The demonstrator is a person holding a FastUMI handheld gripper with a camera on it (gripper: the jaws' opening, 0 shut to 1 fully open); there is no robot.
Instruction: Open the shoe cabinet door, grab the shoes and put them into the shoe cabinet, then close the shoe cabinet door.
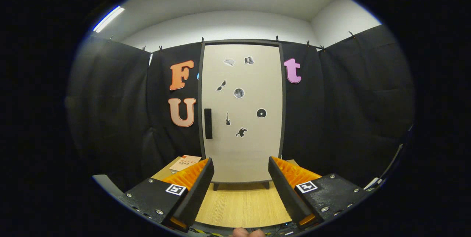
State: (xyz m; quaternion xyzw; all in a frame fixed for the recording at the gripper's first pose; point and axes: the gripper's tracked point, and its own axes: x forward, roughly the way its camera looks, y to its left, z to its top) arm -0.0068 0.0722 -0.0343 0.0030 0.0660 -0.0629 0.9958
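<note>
Currently the shoe cabinet [243,119] stands upright on the wooden table [243,205], straight ahead of the gripper [241,185] and beyond its fingertips. Its door [250,148] is closed, flush in the dark frame. A dark vertical handle [208,123] sits on the door's left side, about mid-height. Small stickers [238,92] are scattered over the door face. Gripper fingers are spread wide apart with nothing between them, only bare tabletop showing in the gap. A book [185,163] lies flat on the table left of the cabinet, partly hidden behind the left finger. What may be a fingertip [247,232] shows at the table's near edge; too cropped to confirm.
</note>
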